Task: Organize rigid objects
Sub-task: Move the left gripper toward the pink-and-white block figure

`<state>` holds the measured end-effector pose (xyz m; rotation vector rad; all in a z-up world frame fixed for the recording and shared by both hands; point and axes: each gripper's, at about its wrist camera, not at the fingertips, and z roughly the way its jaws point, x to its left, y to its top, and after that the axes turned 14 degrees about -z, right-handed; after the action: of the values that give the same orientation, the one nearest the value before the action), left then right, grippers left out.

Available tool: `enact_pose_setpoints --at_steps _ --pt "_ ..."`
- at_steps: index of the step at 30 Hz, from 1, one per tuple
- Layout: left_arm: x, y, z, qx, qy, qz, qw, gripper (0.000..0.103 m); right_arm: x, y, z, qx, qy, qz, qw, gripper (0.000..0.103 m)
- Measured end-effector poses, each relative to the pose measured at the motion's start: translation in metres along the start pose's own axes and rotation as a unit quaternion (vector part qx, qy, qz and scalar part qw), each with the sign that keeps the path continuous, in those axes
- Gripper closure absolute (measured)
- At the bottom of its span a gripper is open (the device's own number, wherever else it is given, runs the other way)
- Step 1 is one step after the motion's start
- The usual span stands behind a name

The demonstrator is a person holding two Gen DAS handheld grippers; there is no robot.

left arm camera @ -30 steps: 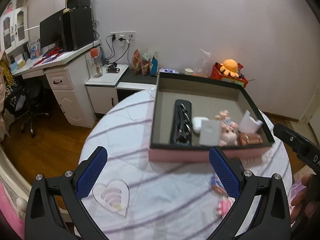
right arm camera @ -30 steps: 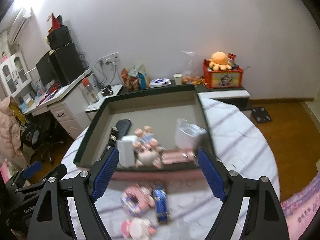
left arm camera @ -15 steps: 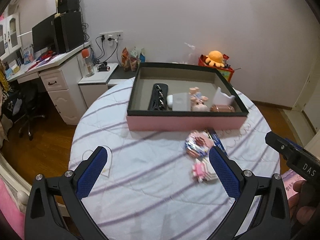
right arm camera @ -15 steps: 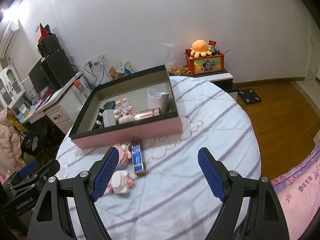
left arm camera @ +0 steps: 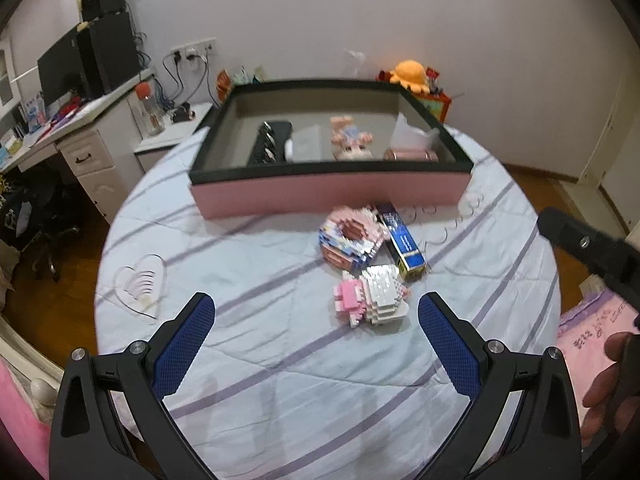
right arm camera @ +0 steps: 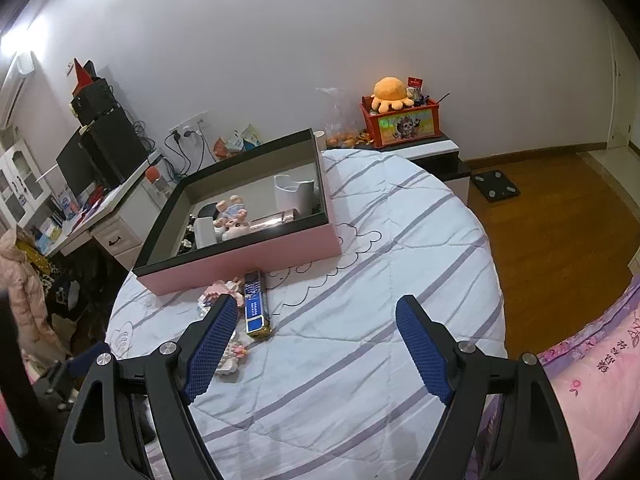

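Note:
A pink box with a black rim point(left arm camera: 328, 194) point(right arm camera: 240, 258) stands at the far side of the round table and holds a black case, a white cup, figurines and a rose-gold tube. In front of it lie a brick-built doughnut point(left arm camera: 350, 238), a pink-and-white brick model point(left arm camera: 372, 300) and a blue carton point(left arm camera: 402, 246) point(right arm camera: 256, 306). My left gripper point(left arm camera: 316, 330) is open with nothing in it, just short of the pink-and-white model. My right gripper point(right arm camera: 316, 334) is open and empty over bare cloth, to the right of the carton; its left finger hides part of the models.
The table wears a white cloth with purple stripes point(right arm camera: 360, 280) and a clear heart-shaped piece point(left arm camera: 140, 284) lies at its left. A desk with a monitor point(left arm camera: 80, 80) stands left. A red toy crate point(right arm camera: 400, 124) sits behind. A pink bedspread point(right arm camera: 592, 380) lies at right.
Both grippers have pulled back from the box toward the near side of the table, so the box looks smaller and the loose items lie ahead of the fingers. Jaws unchanged.

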<state>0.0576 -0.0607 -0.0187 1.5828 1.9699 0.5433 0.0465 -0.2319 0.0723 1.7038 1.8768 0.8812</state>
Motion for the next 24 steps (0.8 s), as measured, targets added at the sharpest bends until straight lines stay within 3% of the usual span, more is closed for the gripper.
enact_pose_setpoints --at_steps 16,19,22,24 --pt "-0.02 -0.011 0.081 0.073 0.017 -0.003 0.9972 0.0 -0.01 0.007 0.037 0.029 0.006 0.002 1.0 0.02" --pt "-0.021 -0.014 0.082 0.059 0.015 0.0 0.9982 0.0 -0.012 0.008 0.042 0.033 0.005 0.003 0.999 0.02" --pt "-0.018 -0.01 0.079 0.05 0.006 -0.004 0.9987 0.013 -0.013 0.009 0.046 0.037 0.005 0.006 0.999 0.02" --pt "-0.014 -0.006 0.077 0.046 0.001 -0.006 0.9989 0.029 -0.013 0.009 0.047 0.038 0.005 0.005 0.999 0.02"
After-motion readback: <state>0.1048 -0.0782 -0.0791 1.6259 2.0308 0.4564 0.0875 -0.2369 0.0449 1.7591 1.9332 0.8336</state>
